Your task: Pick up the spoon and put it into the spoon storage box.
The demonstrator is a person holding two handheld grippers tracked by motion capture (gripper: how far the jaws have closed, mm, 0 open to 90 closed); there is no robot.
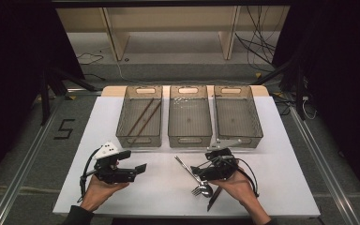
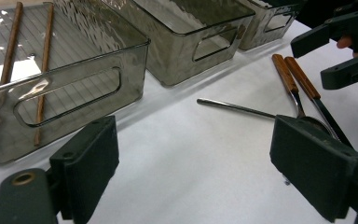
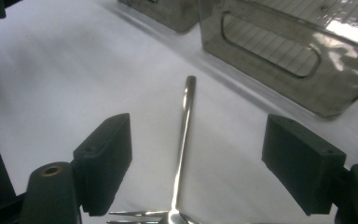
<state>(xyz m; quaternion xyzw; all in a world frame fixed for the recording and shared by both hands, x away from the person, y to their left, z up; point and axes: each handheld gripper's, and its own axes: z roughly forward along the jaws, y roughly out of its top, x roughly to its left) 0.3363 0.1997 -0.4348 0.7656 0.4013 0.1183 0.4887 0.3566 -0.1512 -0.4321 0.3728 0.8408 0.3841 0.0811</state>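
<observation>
White table set on grey floor, shelving behind. Wooden handles seen from left gripper; both grippers spread, right gripper over fork.

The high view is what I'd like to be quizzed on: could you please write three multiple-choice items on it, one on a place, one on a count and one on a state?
1. Where do the chopsticks lie?
A. in the left bin
B. in the middle bin
C. on the table

2. How many bins stand in the row?
A. two
B. three
C. four

3. How does the right hand-held gripper stand?
A. shut on the fork
B. shut on nothing
C. open, jaws either side of the fork's handle

Answers:
1. A: both brown sticks lie slanted inside the left bin.
2. B: the left bin, middle bin and right bin stand side by side.
3. C: the right gripper view shows the fork lying on the table between spread jaws that do not touch it.
</observation>
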